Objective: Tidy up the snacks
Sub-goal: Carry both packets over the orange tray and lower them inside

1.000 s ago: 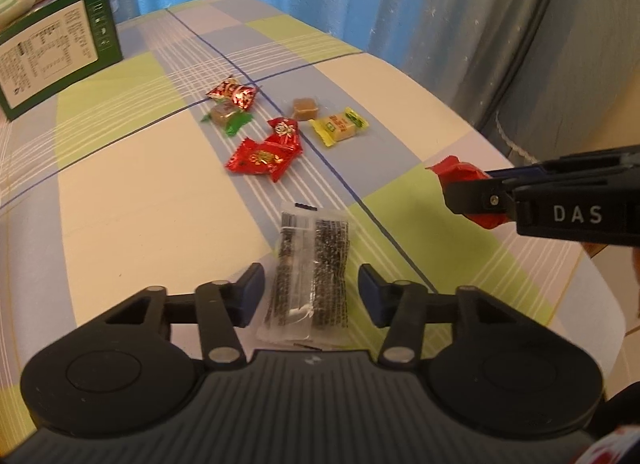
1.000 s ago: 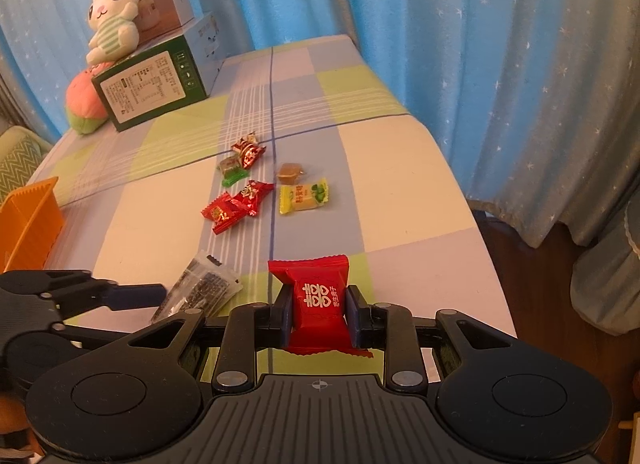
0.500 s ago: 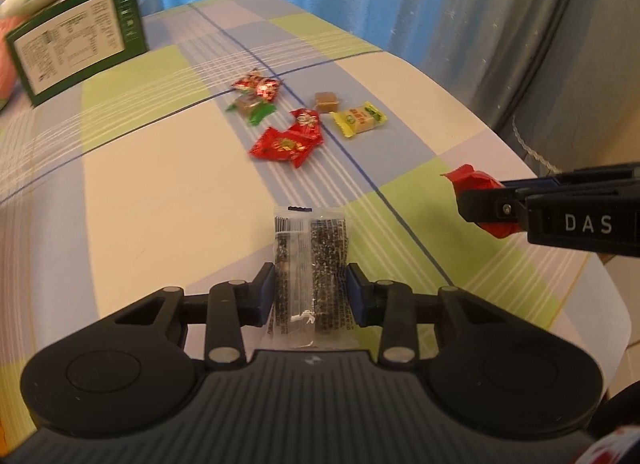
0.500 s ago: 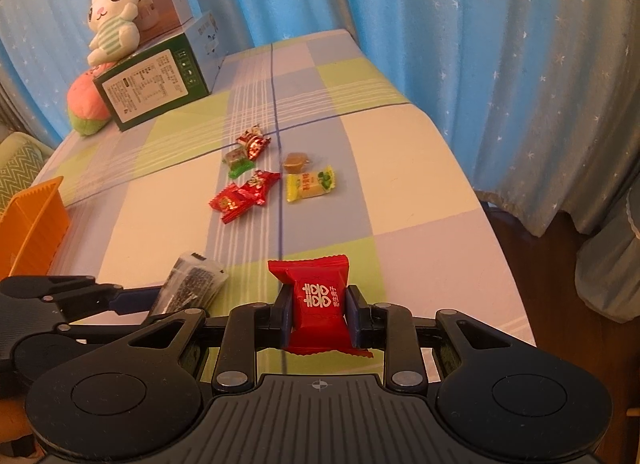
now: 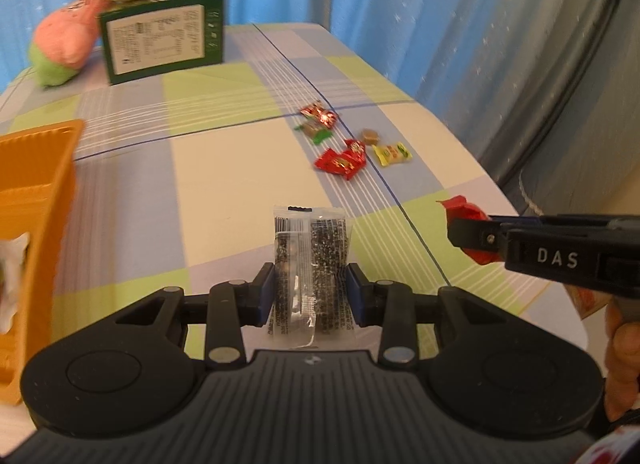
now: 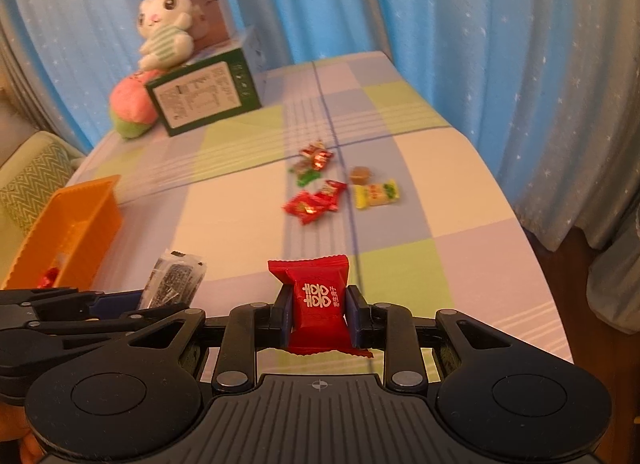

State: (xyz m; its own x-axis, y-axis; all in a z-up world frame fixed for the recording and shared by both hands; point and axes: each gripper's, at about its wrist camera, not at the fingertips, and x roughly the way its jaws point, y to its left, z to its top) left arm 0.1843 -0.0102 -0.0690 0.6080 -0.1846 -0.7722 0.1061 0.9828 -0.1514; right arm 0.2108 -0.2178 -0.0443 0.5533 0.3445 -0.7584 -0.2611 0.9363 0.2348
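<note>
My left gripper (image 5: 311, 291) is shut on a clear packet of black seeds (image 5: 310, 260), held above the table; the packet also shows in the right wrist view (image 6: 174, 278). My right gripper (image 6: 318, 314) is shut on a red wrapped candy (image 6: 316, 300), seen from the side in the left wrist view (image 5: 466, 215). Several loose candies lie mid-table: red ones (image 5: 340, 159), a yellow one (image 5: 392, 153), a brown one (image 5: 370, 135). An orange basket (image 5: 44, 183) stands at the left, also in the right wrist view (image 6: 76, 223).
A green box (image 6: 204, 97) with a plush rabbit (image 6: 166, 31) on top and a pink plush (image 6: 132, 107) beside it stand at the table's far end. Blue curtains hang behind and to the right. The table's right edge drops to the floor.
The left gripper closed on the seed packet, lifted it and swung left, bringing the orange basket into view. The right gripper keeps its red candy and also turned left.
</note>
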